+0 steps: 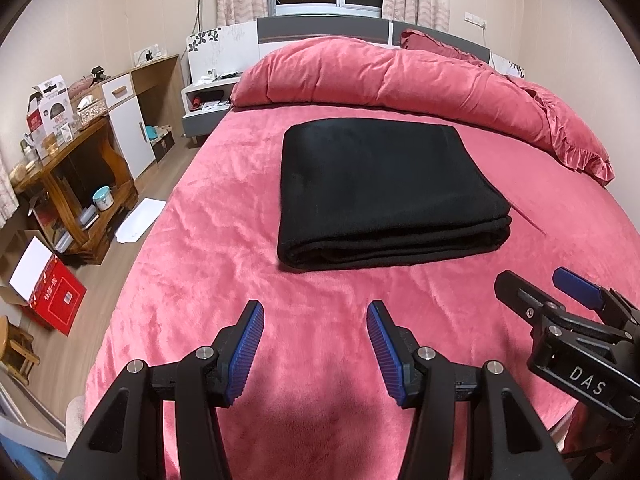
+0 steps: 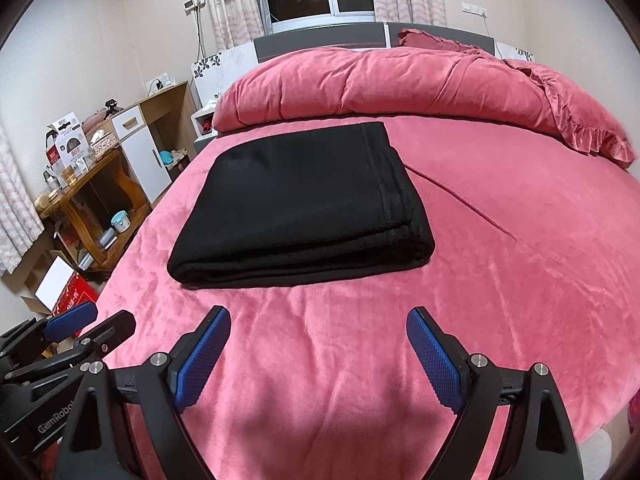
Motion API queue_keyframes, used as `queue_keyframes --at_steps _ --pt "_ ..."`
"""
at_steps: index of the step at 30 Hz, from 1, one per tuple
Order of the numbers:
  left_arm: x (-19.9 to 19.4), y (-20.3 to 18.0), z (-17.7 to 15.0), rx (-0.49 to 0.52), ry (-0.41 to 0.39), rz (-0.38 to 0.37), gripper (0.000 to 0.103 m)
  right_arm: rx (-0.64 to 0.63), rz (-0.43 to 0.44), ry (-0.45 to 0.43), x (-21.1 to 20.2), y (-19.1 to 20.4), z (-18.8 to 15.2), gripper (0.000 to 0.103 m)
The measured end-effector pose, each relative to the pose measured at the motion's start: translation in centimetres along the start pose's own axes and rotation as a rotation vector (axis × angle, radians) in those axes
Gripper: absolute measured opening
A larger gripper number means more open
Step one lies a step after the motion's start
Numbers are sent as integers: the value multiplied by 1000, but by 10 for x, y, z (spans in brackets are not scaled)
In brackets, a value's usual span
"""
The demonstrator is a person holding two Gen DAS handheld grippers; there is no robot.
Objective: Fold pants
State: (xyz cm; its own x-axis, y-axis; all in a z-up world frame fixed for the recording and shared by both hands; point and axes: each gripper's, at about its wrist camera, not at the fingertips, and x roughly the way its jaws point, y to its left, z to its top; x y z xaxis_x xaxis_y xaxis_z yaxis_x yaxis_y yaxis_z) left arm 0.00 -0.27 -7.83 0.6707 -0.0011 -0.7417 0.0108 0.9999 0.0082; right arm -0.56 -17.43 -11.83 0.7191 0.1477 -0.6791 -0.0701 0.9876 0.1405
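Both claws hang spread and empty over the pink bed [image 1: 200, 264], the left gripper [image 1: 316, 350] beside the right gripper [image 2: 318, 354], and the folded black pants [image 1: 384, 188] lie just ahead, left claw squarer to them.

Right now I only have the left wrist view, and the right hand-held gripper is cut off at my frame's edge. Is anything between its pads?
Observer: No. The right hand-held gripper is open, with only the pink bedspread showing between its pads.
Operator: And the right edge of the folded pants? It's just dark here.
Observer: On the black pants, a stitched seam runs along that edge from the far corner to the near one.
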Motion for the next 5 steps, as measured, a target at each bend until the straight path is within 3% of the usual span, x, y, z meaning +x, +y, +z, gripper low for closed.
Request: queue_keyframes --at_steps 5 --pt "6 1 0 -1 15 1 55 4 0 11 5 -2 0 90"
